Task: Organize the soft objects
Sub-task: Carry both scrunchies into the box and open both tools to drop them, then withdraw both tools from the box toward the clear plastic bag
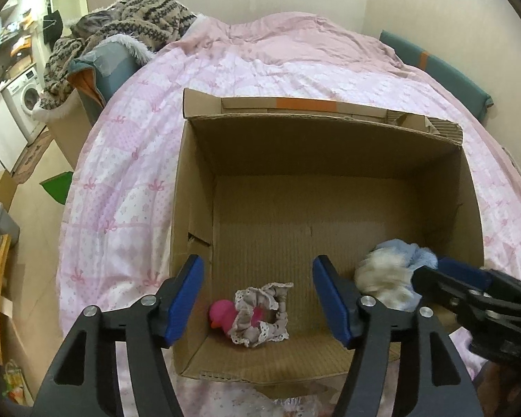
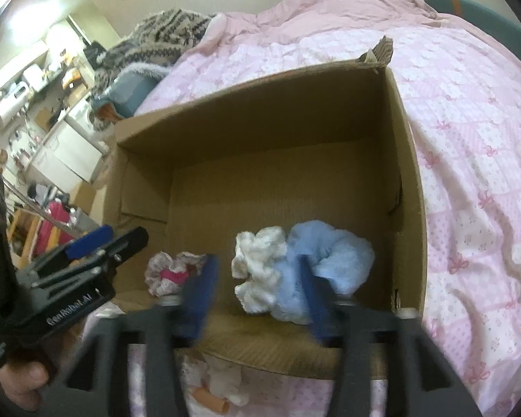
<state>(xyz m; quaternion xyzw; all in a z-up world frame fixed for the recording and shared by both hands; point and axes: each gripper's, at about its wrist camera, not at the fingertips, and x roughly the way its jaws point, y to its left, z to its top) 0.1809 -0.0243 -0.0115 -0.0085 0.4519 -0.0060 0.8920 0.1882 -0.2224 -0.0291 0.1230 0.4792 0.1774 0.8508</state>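
An open cardboard box (image 1: 323, 139) stands on the pink bed. On its floor lies a pink toy duck (image 1: 222, 316) inside a beige lace scrunchie (image 1: 264, 314); they also show in the right wrist view (image 2: 172, 272). A white and light-blue fluffy bundle (image 2: 295, 271) lies at the box's right side, also seen in the left wrist view (image 1: 389, 274). My left gripper (image 1: 258, 299) is open and empty over the duck. My right gripper (image 2: 257, 295) is open, its fingers either side of the fluffy bundle without gripping it.
The pink quilt (image 1: 128, 160) covers the bed around the box. A patterned knit blanket (image 1: 121, 31) is piled at the far left. More white cloth and an orange piece (image 2: 222, 392) lie on the bed before the box. A washing machine (image 1: 26, 100) stands far left.
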